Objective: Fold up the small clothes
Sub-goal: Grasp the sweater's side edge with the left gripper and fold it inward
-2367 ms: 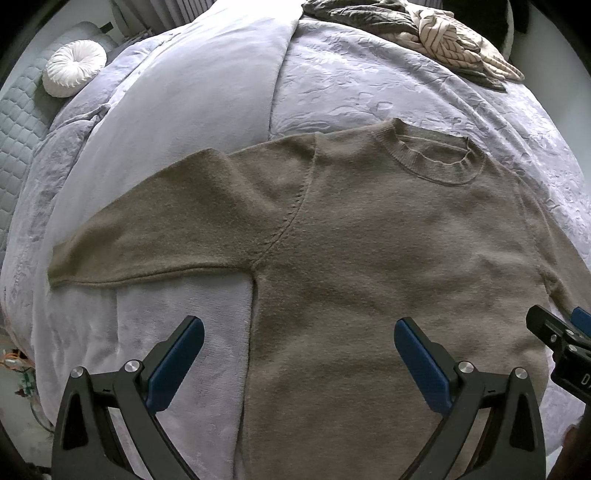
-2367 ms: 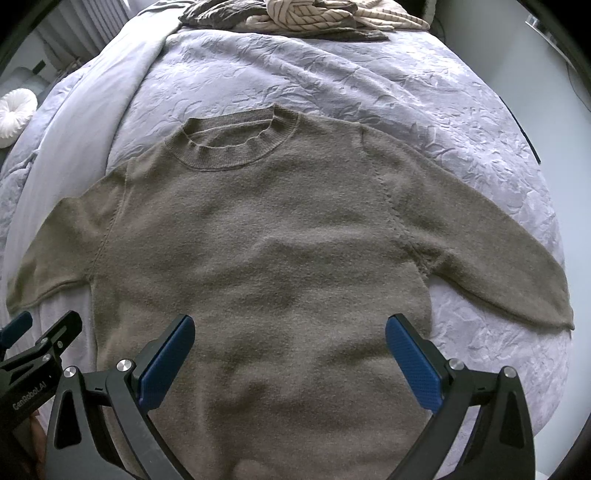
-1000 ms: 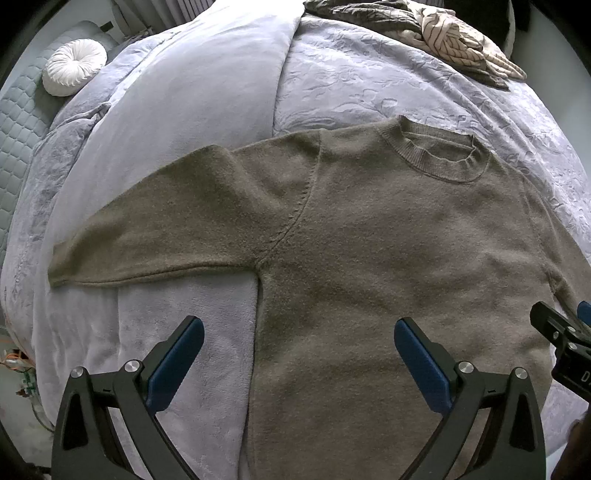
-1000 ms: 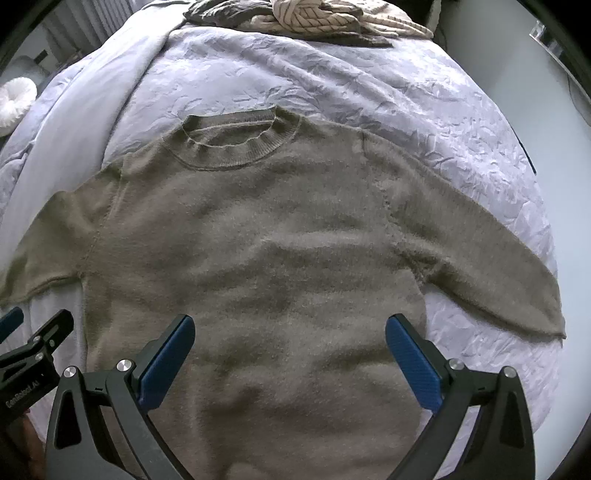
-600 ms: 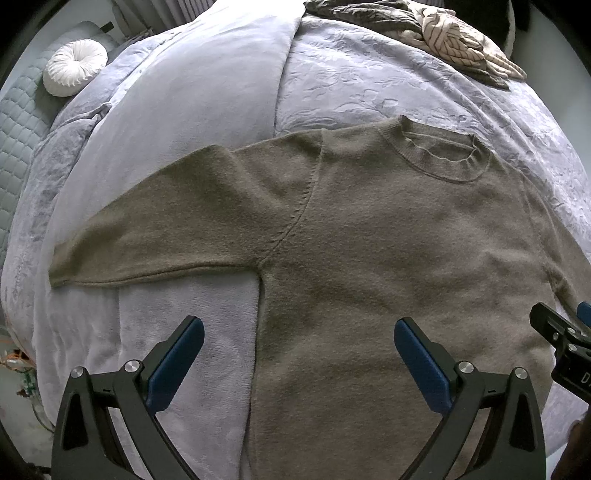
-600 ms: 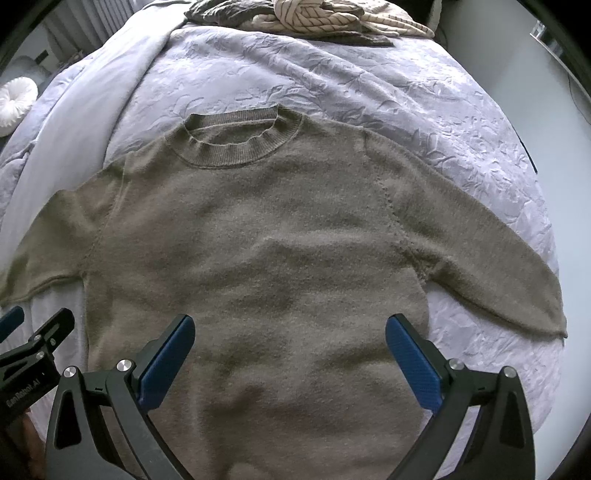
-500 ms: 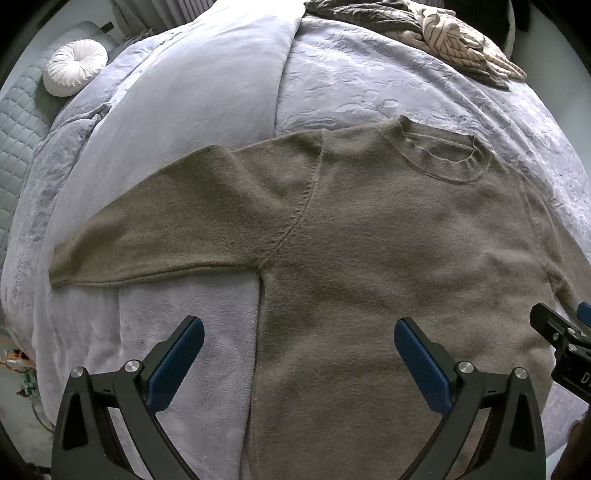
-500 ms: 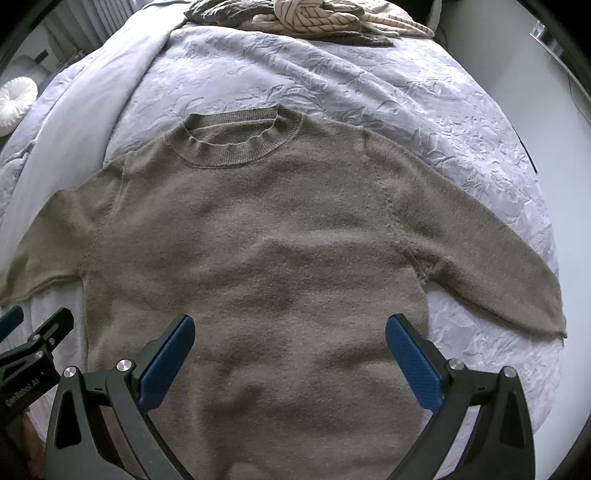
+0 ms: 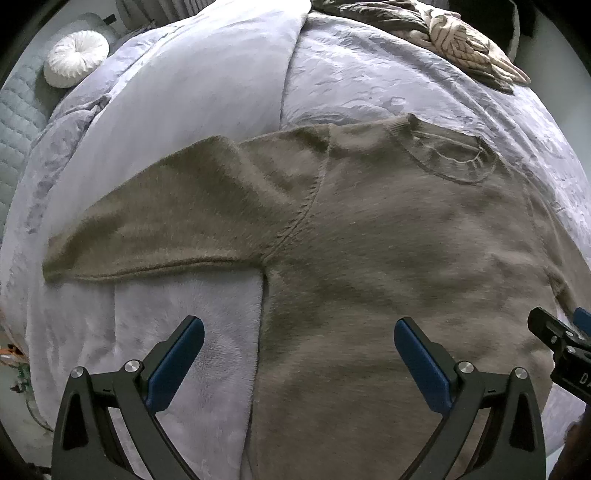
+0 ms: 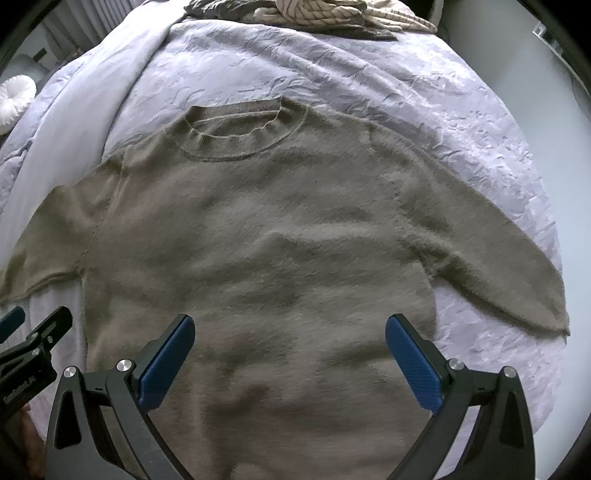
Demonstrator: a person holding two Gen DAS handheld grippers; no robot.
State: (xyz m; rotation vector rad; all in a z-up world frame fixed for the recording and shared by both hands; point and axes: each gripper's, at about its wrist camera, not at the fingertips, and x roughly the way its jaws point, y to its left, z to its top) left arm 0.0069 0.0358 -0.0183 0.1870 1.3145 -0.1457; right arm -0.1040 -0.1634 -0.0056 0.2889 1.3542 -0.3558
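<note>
A: Where is your sweater (image 9: 388,266)?

B: It lies flat, front up, on the bed (image 9: 369,85), collar (image 10: 236,136) toward the far end. Both sleeves are spread outward: the left sleeve (image 9: 159,229) rests on the smooth lilac blanket (image 9: 184,92), the right sleeve (image 10: 487,251) on the crinkled bedspread.

A: State of your left tool (image 9: 299,354)?

B: Released. Its blue pads (image 9: 173,365) stand wide apart above the sweater's left side edge, one pad over the blanket, the other over the knit. Nothing is between them.

A: And your right tool (image 10: 290,354)?

B: Also released, its fingers spread wide over the lower body of the sweater. You hold no cloth in it. Whether the pads touch the fabric, you cannot tell.

A: What else is on the bed?

B: A pile of other clothes (image 10: 332,14) lies at the far end, well apart from the sweater. A round white cushion (image 9: 75,59) sits at the far left.
</note>
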